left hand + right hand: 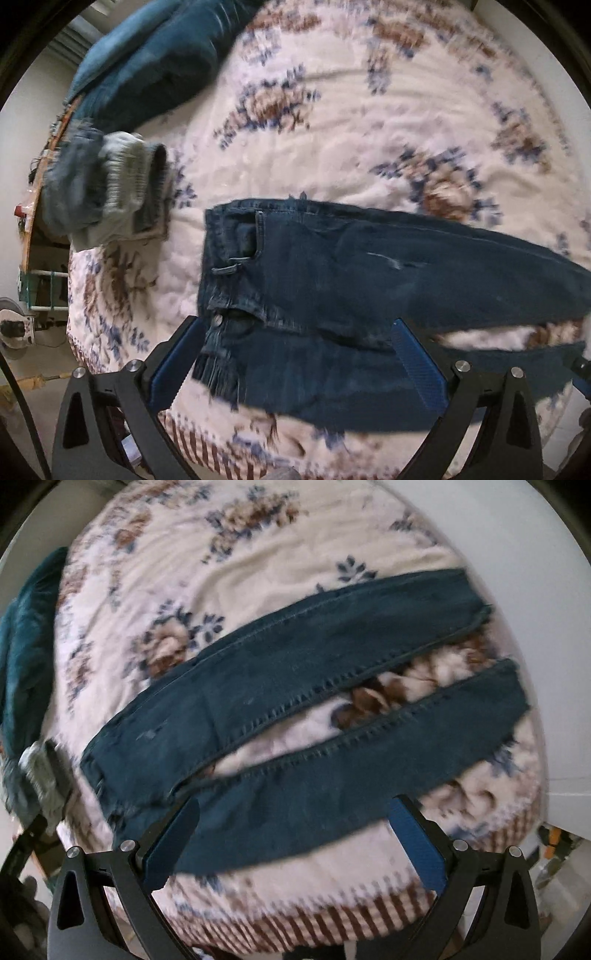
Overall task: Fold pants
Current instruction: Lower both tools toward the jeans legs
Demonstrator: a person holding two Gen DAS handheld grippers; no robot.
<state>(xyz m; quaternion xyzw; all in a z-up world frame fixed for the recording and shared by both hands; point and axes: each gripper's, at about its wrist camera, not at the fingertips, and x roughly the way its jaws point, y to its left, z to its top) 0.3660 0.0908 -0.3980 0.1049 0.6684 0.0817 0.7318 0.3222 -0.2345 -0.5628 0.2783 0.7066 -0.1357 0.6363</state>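
two tongs, both mine, both spread wide and gripping nothing. item one: left tongs, fingers parted over the waistband end of the jeans, which lie just ahead of and between the pads; i judge they sit there to take the waist for the first fold. item two: right tongs, equally parted, hanging over the thigh of the near leg, likely to take that leg and lay it on the other.

item three: the jeans themselves, spread flat on the floral blanket, waist toward the left tongs, legs running away past the right tongs. far leg lies beyond the near one, a wedge of blanket showing between them; not yet folded.

item four: edges. the striped blanket border runs right under both tongs, so the near leg lies close to the bed's drop. beyond the jeans, open blanket, good room for moving cloth away from me.

item five: far left of the left tongs, a grey knit garment; beyond it teal cloth. both well apart from the jeans.
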